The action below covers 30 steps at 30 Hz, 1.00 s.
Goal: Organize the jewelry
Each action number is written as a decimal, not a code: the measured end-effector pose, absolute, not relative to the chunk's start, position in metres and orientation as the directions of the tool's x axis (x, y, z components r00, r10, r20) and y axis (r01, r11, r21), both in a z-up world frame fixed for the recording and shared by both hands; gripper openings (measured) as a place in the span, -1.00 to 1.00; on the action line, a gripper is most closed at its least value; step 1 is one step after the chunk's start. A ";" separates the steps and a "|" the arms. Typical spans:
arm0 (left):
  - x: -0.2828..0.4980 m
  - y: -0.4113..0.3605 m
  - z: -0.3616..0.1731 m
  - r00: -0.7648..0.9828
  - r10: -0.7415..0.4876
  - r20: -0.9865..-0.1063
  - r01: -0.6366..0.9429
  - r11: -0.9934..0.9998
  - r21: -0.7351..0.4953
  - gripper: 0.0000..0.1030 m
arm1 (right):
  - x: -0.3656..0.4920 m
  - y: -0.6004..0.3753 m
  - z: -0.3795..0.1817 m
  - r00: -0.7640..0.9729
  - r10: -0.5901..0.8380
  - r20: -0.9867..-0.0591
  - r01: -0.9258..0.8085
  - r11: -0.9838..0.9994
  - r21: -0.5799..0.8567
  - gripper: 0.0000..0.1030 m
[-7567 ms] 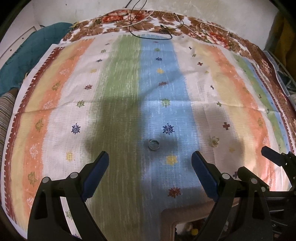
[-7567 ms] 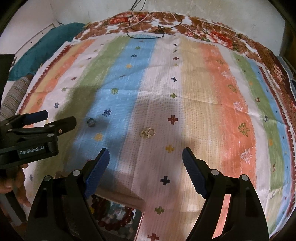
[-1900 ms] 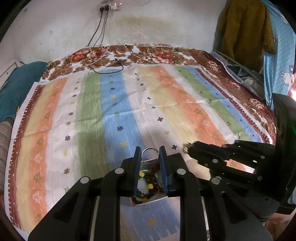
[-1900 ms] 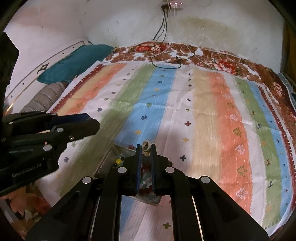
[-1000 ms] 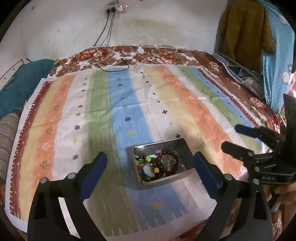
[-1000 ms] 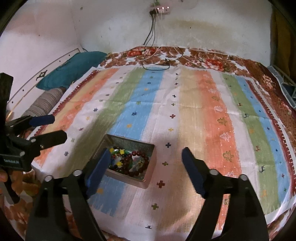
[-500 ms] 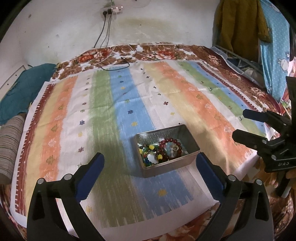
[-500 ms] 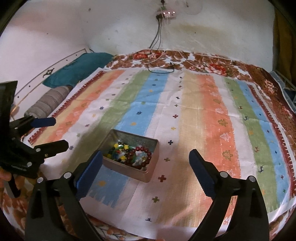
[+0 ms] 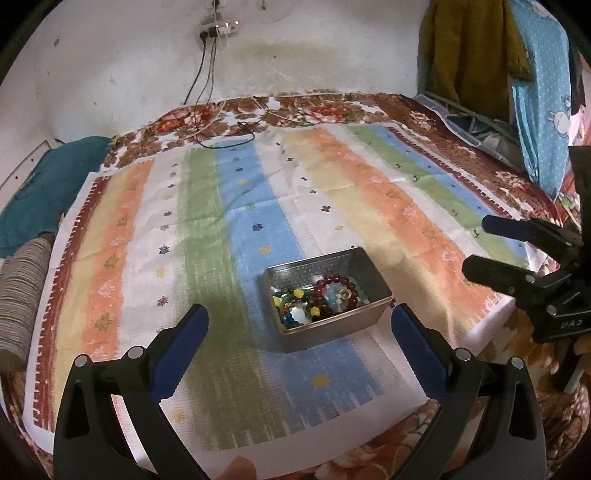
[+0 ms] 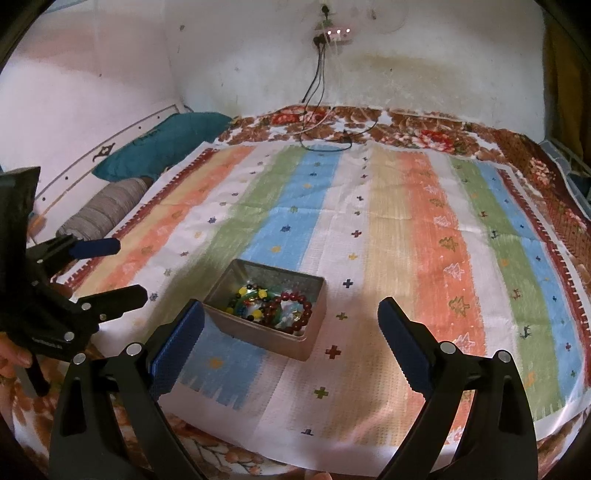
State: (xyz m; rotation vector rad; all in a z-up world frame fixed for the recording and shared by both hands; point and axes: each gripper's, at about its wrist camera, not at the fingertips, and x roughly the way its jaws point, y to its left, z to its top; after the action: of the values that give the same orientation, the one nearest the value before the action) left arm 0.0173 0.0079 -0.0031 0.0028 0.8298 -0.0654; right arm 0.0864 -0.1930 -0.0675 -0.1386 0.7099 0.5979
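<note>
A grey metal box (image 9: 334, 326) sits on the striped cloth (image 9: 207, 236) near its front edge. It also shows in the right wrist view (image 10: 310, 332). Inside lie a dark red bead bracelet (image 9: 338, 290), coloured bead strings (image 9: 291, 302) and small rings; the bracelet shows in the right wrist view (image 10: 291, 308) too. My left gripper (image 9: 299, 332) is open and empty, held back above the cloth's front edge. My right gripper (image 10: 290, 328) is open and empty, also back from the box. Each gripper shows at the side of the other's view.
The cloth lies on a floral bedspread (image 9: 332, 110). Cables (image 10: 325, 136) trail from a wall socket (image 10: 332, 33) at the back. A teal pillow (image 10: 162, 144) and a striped bolster (image 10: 103, 210) lie at the left. Clothes (image 9: 480, 55) hang at the right.
Both grippers, shut on a ring and an earring above the box 1.9 s ago, have opened and drawn back and up. The small pieces now lie in the box.
</note>
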 end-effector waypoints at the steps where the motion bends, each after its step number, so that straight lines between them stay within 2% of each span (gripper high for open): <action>1: 0.017 0.009 -0.003 0.675 -0.055 -0.736 0.055 0.998 -0.024 0.89 | 0.085 -0.194 -0.066 0.607 0.472 -0.639 -0.556 0.827 0.082 0.86; 12: 0.010 0.009 0.004 0.709 -0.056 -0.703 0.042 0.998 -0.037 0.89 | 0.081 -0.195 -0.067 0.603 0.474 -0.642 -0.555 0.827 0.090 0.86; 30: 0.008 0.006 0.005 0.711 -0.076 -0.699 0.068 0.997 -0.039 0.89 | 0.084 -0.190 -0.074 0.584 0.456 -0.672 -0.556 0.828 0.079 0.86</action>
State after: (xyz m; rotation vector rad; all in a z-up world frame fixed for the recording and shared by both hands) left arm 0.0083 0.0059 0.0054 -0.0109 0.7752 -0.0796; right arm 0.0844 -0.1902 -0.0743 -0.1454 0.7401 0.5928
